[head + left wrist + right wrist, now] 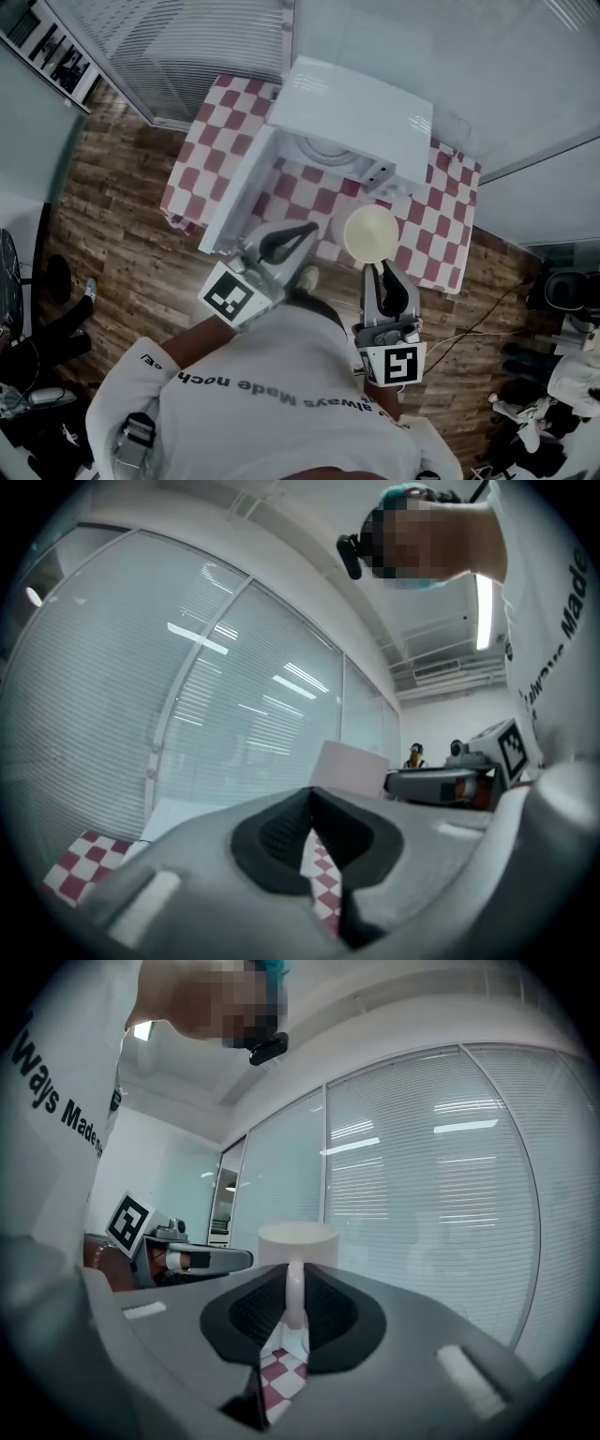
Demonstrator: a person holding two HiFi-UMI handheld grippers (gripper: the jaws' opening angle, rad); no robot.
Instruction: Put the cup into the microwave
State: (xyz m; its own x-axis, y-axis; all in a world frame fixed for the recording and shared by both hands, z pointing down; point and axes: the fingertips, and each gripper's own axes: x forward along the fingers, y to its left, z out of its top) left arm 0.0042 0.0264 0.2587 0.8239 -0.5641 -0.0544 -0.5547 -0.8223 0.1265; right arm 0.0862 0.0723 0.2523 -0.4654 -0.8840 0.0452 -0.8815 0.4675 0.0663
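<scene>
My right gripper (380, 270) is closed on the handle of the cup (371, 232). In the right gripper view the two pads sit tight on either side of the thin white handle, with the cup's body upright just past the tips (296, 1239). My left gripper (305, 230) holds nothing; in its own view the jaws meet at the tips, and only the checked cloth shows through the small gap below them. From above, the cup hangs over the checked table (427, 220), just in front of the microwave (352, 112) and a little to the right of its opening. The door (239, 192) stands swung out to the left, and the round plate (323, 150) inside is bare. I judge the grasp done and the carry under way, with the cup not yet inside. The next move, as I see it, is to bring the cup left and forward into the opening and keep it level. I would then lower it onto the plate before easing my right jaws apart. The handle is a narrow thing to hold a cup by, so it could swing or tip if I hurry. My left gripper is near the door's edge and looks best placed to close it afterwards.
</scene>
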